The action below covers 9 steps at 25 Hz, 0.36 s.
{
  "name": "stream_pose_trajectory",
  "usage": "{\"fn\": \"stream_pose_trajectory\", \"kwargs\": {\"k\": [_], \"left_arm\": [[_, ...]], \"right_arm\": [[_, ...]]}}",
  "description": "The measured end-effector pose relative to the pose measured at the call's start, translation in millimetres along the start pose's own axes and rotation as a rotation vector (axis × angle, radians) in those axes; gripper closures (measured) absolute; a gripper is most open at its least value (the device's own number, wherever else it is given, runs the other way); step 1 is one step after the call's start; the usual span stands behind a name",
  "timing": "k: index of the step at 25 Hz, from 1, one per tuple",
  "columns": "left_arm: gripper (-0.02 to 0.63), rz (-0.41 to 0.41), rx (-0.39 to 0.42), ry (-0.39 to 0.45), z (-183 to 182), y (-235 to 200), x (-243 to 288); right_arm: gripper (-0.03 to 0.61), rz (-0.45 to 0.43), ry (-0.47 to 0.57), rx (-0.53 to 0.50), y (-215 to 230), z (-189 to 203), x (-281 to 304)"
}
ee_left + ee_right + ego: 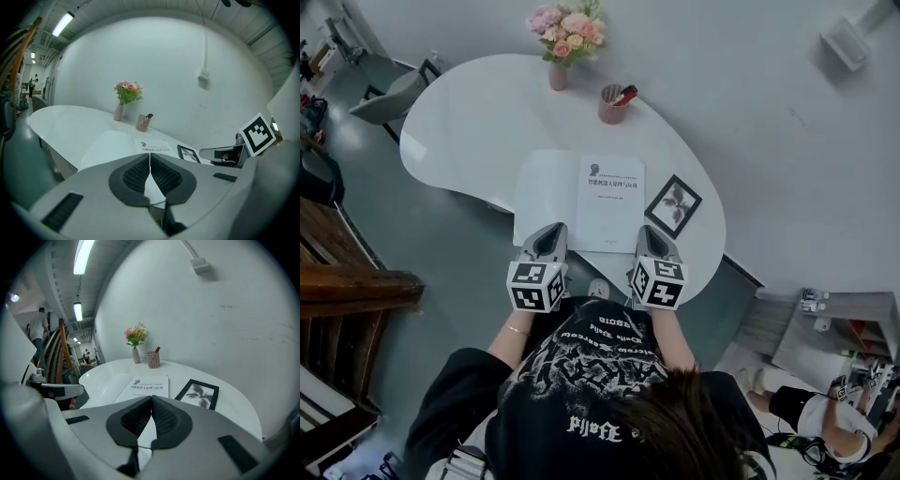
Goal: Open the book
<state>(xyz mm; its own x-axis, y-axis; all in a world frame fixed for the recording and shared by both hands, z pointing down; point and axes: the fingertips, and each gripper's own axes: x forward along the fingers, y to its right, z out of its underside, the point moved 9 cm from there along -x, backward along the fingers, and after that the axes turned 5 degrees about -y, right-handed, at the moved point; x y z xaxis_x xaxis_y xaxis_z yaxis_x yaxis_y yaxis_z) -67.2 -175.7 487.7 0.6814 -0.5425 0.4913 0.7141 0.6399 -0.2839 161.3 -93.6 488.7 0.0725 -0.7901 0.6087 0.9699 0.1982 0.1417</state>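
The book (610, 202) lies flat near the front edge of a smooth, shiny white table (469, 112) w/ a round, bean-like shape. Its top page is white paper w/ a small grey picture & dark print. A plain white page spreads out flat on its left side, so it looks opened. The left gripper (551, 231) & right gripper (649, 232) hang just over the near edge of the book, side by side, pointing away from the person & a bit down. Both are smooth grey plastic w/ black bumpy pads. In the left gripper view its jaws are pressed together at the tips w/ nothing btw them. In the right gripper view its jaws are together too & hold nothing. Each has a cube (534, 286) w/ black & white squares at the back. Just right of the book lies a black picture frame (673, 206), a flat rectangle w/ a leafy picture. Farther back stand a pink vase of flowers (559, 75) & a round pen cup (611, 108) w/ a red thing in it.
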Motion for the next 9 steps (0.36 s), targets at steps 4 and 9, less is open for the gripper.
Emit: {"fn": "stream_pose_trajectory", "kwargs": {"k": [4, 9], "left_arm": [[0.589, 0.003, -0.016, -0.016, 1.4, -1.5, 2.5], [0.589, -0.003, -0.017, -0.006, 2.6, -2.5, 0.3]], "right_arm": [[0.551, -0.011, 0.003, -0.01, -0.3, -1.0, 1.9], [0.551, -0.014, 0.004, -0.021, -1.7, 1.7, 1.9]]}}
